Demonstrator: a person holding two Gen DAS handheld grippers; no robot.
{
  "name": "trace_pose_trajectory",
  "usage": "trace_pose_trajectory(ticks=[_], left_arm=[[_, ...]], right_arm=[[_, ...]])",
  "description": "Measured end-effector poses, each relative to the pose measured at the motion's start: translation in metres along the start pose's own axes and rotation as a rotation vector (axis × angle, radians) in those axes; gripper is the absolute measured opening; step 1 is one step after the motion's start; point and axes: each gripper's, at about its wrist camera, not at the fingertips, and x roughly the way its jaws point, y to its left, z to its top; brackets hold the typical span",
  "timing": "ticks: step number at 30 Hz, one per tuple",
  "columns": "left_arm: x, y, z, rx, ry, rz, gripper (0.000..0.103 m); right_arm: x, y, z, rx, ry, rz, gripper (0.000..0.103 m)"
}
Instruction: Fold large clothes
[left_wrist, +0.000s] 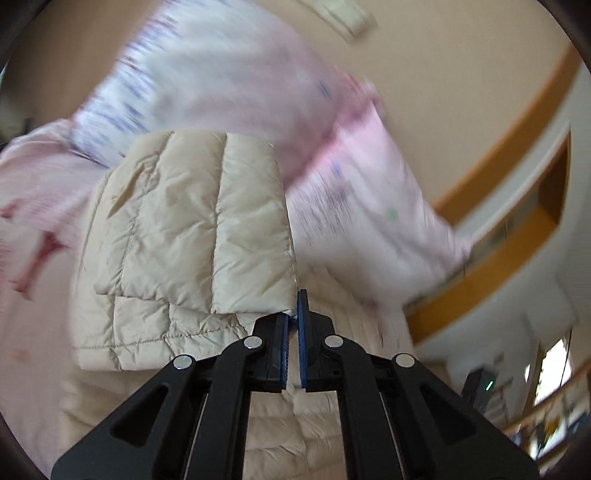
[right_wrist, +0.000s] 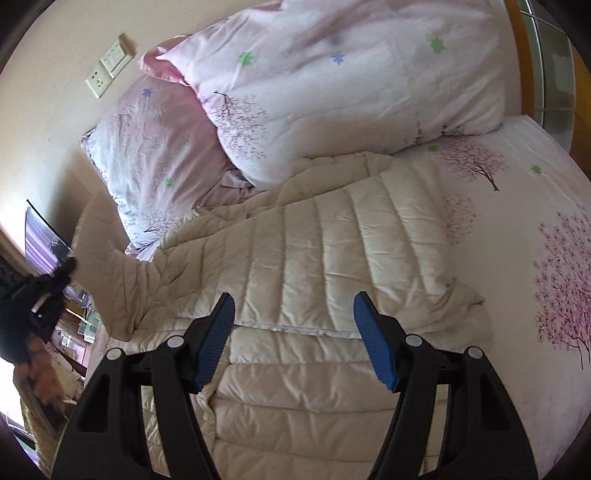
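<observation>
A cream quilted puffer jacket (right_wrist: 314, 266) lies spread on the bed with its seams running across. My right gripper (right_wrist: 293, 314) hovers just above its middle, open, with nothing between the blue pads. In the left wrist view, my left gripper (left_wrist: 295, 314) is shut on the edge of a lifted part of the jacket (left_wrist: 192, 221). That part stands up in front of the fingers, above the rest of the garment. At the right wrist view's left edge, a raised flap of the jacket (right_wrist: 99, 236) meets a dark, blurred gripper held by a hand (right_wrist: 44, 387).
The bed sheet (right_wrist: 517, 206) is pale pink with a tree print. A folded floral duvet (right_wrist: 351, 92) and a pillow (right_wrist: 159, 155) lie behind the jacket against the wall. Wall sockets (right_wrist: 98, 79) sit above the pillow. A wooden frame (left_wrist: 498, 155) runs along the right.
</observation>
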Motion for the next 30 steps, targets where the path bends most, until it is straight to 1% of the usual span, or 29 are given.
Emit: trace_pose_trajectory(ticks=[2, 7, 8, 9, 10, 11, 12, 13, 14, 15, 18, 20, 21, 23, 24, 26, 27, 30], left_arm=[[0.023, -0.010, -0.018, 0.044, 0.057, 0.004, 0.003], [0.083, -0.030, -0.061, 0.142, 0.221, 0.078, 0.004], [0.090, -0.031, -0.067, 0.156, 0.244, 0.090, 0.006], [0.095, -0.033, -0.076, 0.175, 0.275, 0.091, 0.019], [0.098, -0.034, -0.080, 0.185, 0.295, 0.084, 0.030], [0.099, -0.035, -0.083, 0.188, 0.301, 0.076, 0.051], [0.095, -0.036, -0.085, 0.198, 0.303, 0.058, 0.065], [0.089, -0.037, -0.086, 0.211, 0.301, 0.043, 0.070], [0.084, -0.039, -0.086, 0.220, 0.300, 0.028, 0.077], [0.070, -0.036, -0.087, 0.226, 0.299, 0.002, 0.083], [0.038, -0.024, -0.081, 0.218, 0.278, -0.057, 0.085], [0.020, -0.008, -0.069, 0.191, 0.243, -0.049, 0.085], [0.010, 0.007, -0.061, 0.169, 0.219, -0.021, 0.085], [-0.001, 0.034, -0.048, 0.129, 0.180, 0.058, 0.084], [-0.006, 0.054, -0.040, 0.089, 0.162, 0.104, 0.084], [-0.008, 0.075, -0.037, 0.047, 0.158, 0.141, 0.084], [-0.008, 0.086, -0.035, 0.025, 0.156, 0.173, 0.084], [-0.006, 0.107, -0.038, -0.012, 0.163, 0.215, 0.084]], right_arm=[[0.000, -0.004, -0.001, 0.005, -0.002, -0.007, 0.067], [0.002, -0.014, -0.002, 0.020, -0.004, -0.029, 0.067], [0.003, -0.016, -0.002, 0.022, -0.003, -0.031, 0.067], [0.004, -0.016, -0.001, 0.023, -0.001, -0.033, 0.067], [0.005, -0.016, -0.001, 0.020, 0.000, -0.035, 0.067], [0.005, -0.015, -0.001, 0.016, 0.001, -0.036, 0.067], [0.006, -0.014, -0.001, 0.008, 0.001, -0.037, 0.067], [0.006, -0.010, -0.001, -0.008, -0.001, -0.037, 0.067], [0.006, -0.006, -0.001, -0.024, -0.003, -0.036, 0.067], [0.007, 0.001, -0.001, -0.053, -0.005, -0.034, 0.067], [0.009, 0.021, -0.002, -0.124, -0.006, -0.009, 0.067], [0.013, 0.046, -0.006, -0.216, -0.011, 0.014, 0.067], [0.014, 0.057, -0.008, -0.258, -0.015, 0.020, 0.067], [0.021, 0.091, -0.018, -0.390, -0.030, 0.016, 0.067], [0.025, 0.108, -0.023, -0.448, -0.033, 0.012, 0.067], [0.039, 0.148, -0.036, -0.587, -0.039, 0.010, 0.067], [0.047, 0.166, -0.043, -0.646, -0.039, 0.006, 0.067], [0.071, 0.199, -0.059, -0.758, -0.033, -0.041, 0.067]])
